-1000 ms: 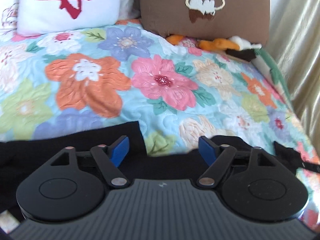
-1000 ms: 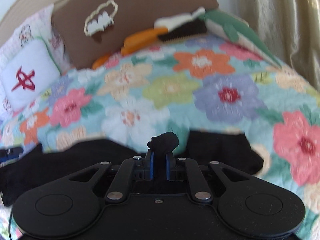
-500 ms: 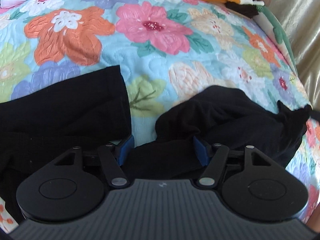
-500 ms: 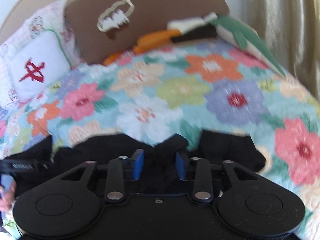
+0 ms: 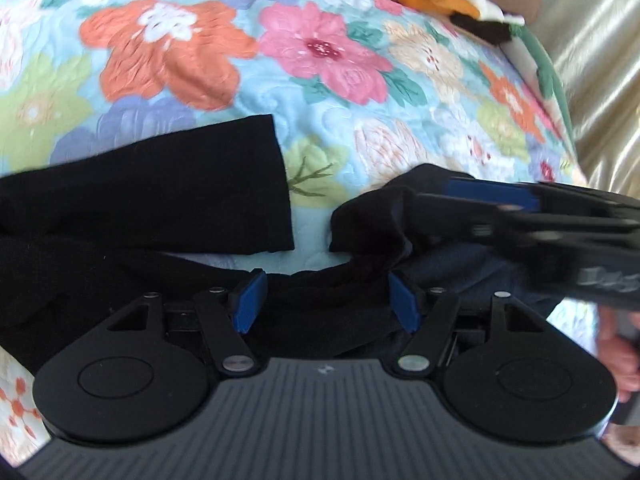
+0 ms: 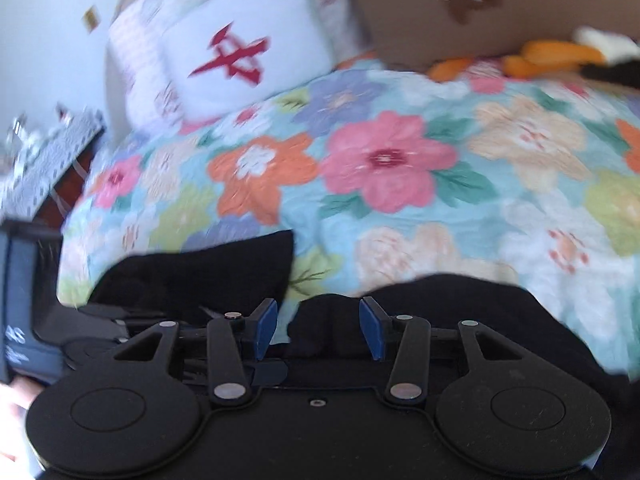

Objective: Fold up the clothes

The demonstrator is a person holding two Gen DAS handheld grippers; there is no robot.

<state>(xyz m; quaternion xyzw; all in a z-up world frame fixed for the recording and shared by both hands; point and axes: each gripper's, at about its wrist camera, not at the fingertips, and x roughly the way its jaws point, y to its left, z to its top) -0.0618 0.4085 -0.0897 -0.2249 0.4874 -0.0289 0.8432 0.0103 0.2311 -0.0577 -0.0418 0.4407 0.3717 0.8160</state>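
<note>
- Sunlit bed under a floral quilt (image 5: 320,52), blue ground with pink, orange and purple blooms, fills the room in front of me; a gold curtain (image 5: 600,60) hangs along its far side.
- At the head of the bed sit a white pillow (image 6: 224,48) with a red mark and a brown cushion (image 6: 460,8) with a white-and-cream patch; an orange, white and black plush toy (image 6: 560,54) lies at the foot of the cushion.
- Across the near edge of the quilt lies the black garment (image 5: 160,200), one flat part ending in a straight hem, with a rumpled part bunched up just beside it and a strip of quilt showing between them.
- Left gripper (image 5: 326,300) hangs low over the garment, its blue-padded fingers (image 5: 250,300) spread wide apart with black cloth lying between them, nothing pinched.
- Right gripper (image 6: 318,330) is likewise spread open over the rumpled part, a hump of black cloth rising in the gap without being squeezed.
- From the left wrist view the right gripper reaches in from the side, right over the bunched cloth, blurred, with the person's hand (image 5: 616,356) behind it.
- Off the bed's side stands a dark piece of furniture (image 6: 52,160) with small, blurred objects on top.
</note>
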